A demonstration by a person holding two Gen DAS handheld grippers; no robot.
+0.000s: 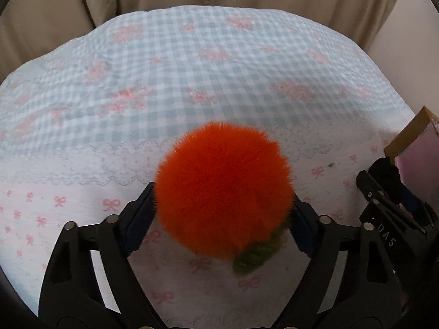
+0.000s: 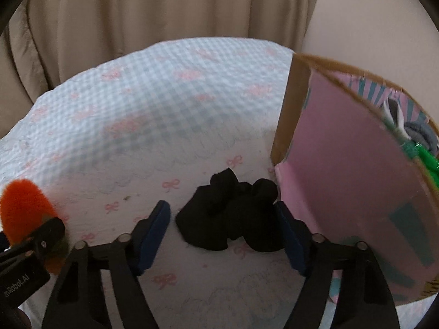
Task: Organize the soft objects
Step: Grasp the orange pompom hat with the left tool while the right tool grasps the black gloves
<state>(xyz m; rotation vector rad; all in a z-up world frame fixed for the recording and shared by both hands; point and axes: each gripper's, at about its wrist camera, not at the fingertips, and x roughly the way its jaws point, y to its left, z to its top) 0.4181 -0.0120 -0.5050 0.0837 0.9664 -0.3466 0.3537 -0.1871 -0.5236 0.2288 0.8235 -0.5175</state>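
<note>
While "DAS" marks the right hand-held gripper (image 1: pixel 389 189) straddling a black sock (image 2: pixel 230 216) unclamped, the left hand-held gripper (image 1: pixel 222 208) pinches an orange pompom (image 1: pixel 223 189).

Soft, even daylight is falling across the gingham bedcover (image 1: pixel 192 63), leaving only faint shadows under the orange pompom (image 1: pixel 223 189) and the black fabric bundle (image 2: pixel 233 213). No glare is showing on either view. Motion blur is smearing the checks and pink bows, most strongly toward the far edge of the cloth, while the beige curtain (image 2: pixel 137 13) is reading soft. Fisheye distortion is bowing the bed into a dome, and dark vignetting is closing in at the corners.
</note>
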